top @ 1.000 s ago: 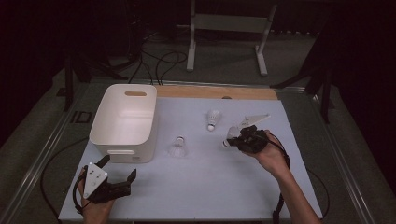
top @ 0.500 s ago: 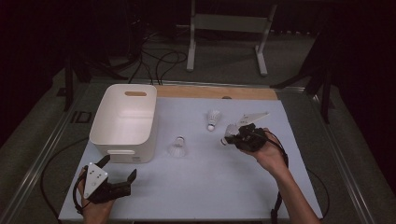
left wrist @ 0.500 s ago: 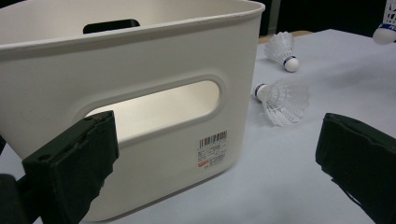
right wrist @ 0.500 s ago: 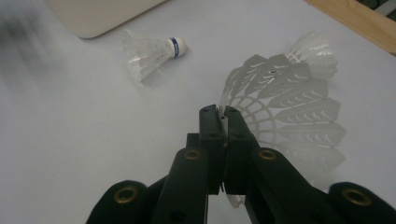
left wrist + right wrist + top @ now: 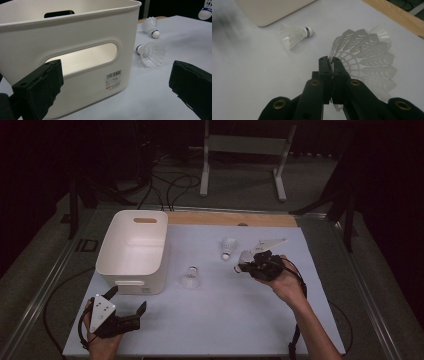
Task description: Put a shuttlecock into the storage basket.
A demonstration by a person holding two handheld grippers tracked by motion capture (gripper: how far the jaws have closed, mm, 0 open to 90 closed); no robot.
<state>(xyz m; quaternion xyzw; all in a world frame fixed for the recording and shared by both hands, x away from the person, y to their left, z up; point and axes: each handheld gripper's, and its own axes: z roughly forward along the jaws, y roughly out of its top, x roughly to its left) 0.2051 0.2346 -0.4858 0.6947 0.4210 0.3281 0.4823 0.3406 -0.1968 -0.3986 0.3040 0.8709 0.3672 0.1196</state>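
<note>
A white plastic shuttlecock (image 5: 364,53) with a lacy, slotted skirt is pinched by its skirt edge between the pressed-together black jaws of the right hand-held gripper (image 5: 330,60), held just above the right part of the pale, matte surface (image 5: 225,320); in the high view it shows at the tip of that hand-held gripper (image 5: 250,262). Just to its left and farther off lies a second shuttlecock (image 5: 227,248) with a round white cork and blue band, on its side. Another translucent shuttlecock (image 5: 191,277) sits nearer the middle, close to the smooth, round-cornered white plastic bin (image 5: 132,251) with slot handles and a barcode label. At the near left, the left hand-held gripper (image 5: 127,306) rests with its foam-padded jaws spread wide, holding nothing.
</note>
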